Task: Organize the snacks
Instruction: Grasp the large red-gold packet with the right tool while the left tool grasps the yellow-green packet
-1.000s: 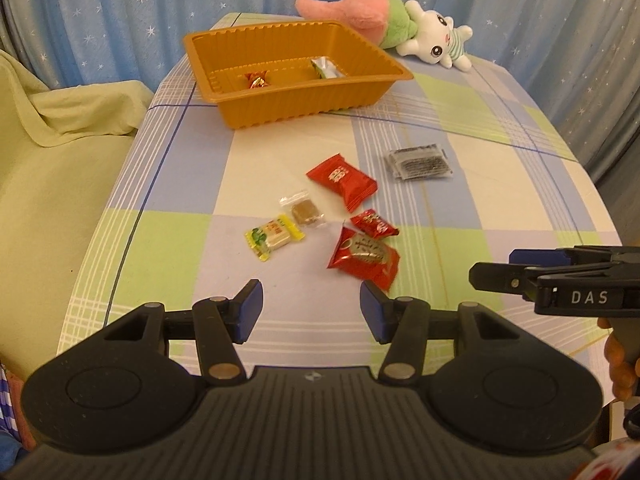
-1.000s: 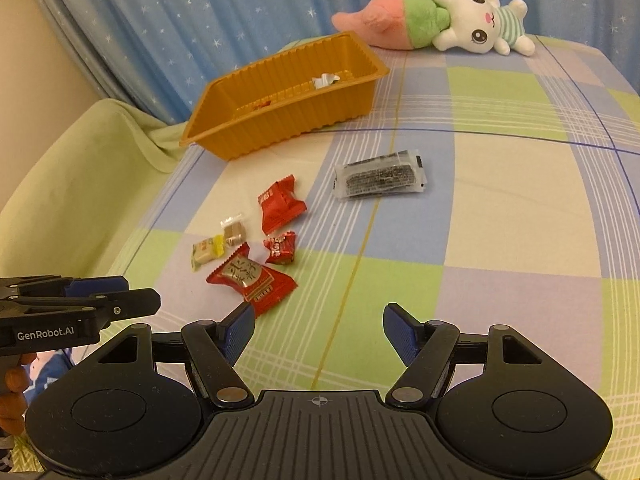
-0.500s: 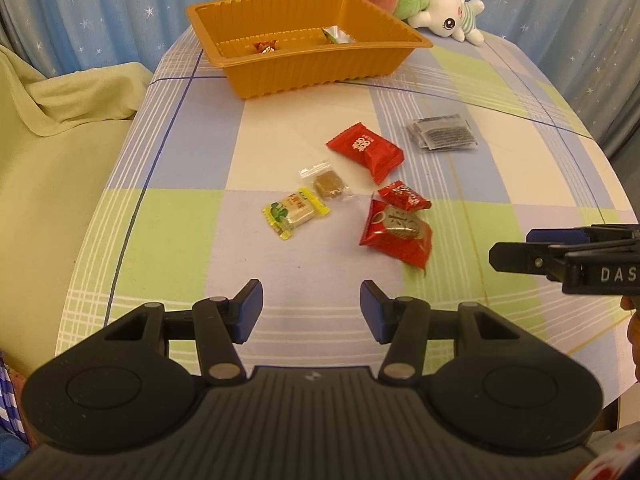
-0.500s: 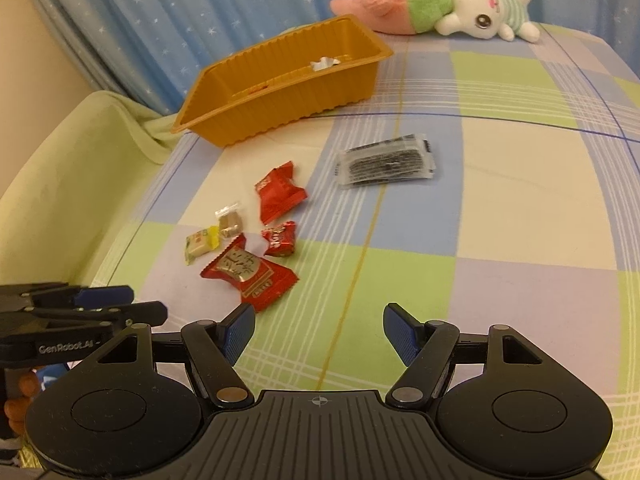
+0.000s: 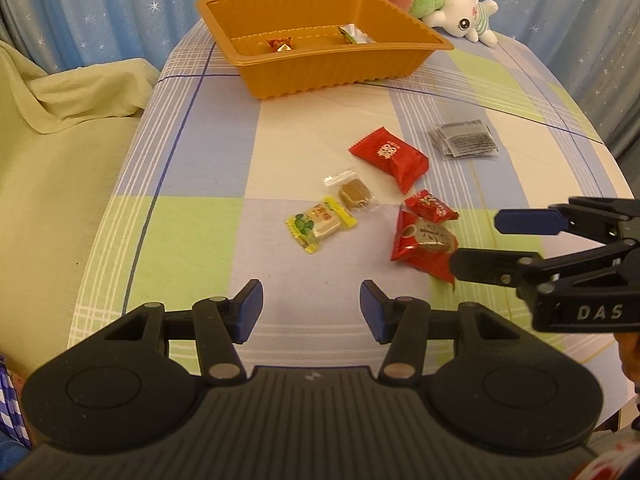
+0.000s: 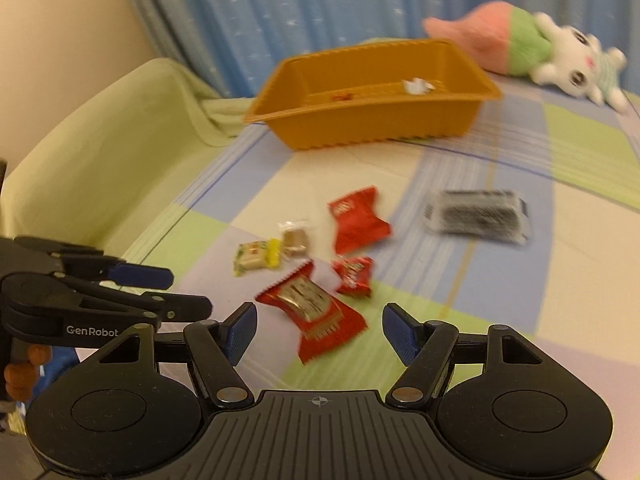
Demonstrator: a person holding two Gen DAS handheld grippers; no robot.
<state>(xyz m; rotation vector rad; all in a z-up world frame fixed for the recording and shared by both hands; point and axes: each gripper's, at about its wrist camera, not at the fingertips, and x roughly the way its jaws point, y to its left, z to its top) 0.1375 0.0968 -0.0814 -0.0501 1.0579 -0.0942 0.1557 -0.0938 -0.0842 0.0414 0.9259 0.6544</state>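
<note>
While both grippers are hovering over the near edge of the checked tablecloth (image 5: 192,216), the right gripper (image 6: 318,330) is lining up on the large red foil snack packet with a gold picture (image 6: 316,314), which is lying just ahead of its open jaws, nothing between the pads. That packet's long axis is running diagonally, from near right to far left in the right wrist view, so the jaws are sitting roughly across it. The left gripper (image 5: 311,312) is standing partly open and empty, its nearest snack being the yellow-and-green wrapped sweet (image 5: 320,224), a little further off. So the right hand is nearer its target. The orange ribbed plastic tray (image 5: 332,72) is waiting at the far end, two small sweets already inside.

Motion blur is smearing the right wrist view, so wrapper print is unreadable. Whether the large packet is overlapping the small red sweet (image 5: 431,206) is unclear.
</note>
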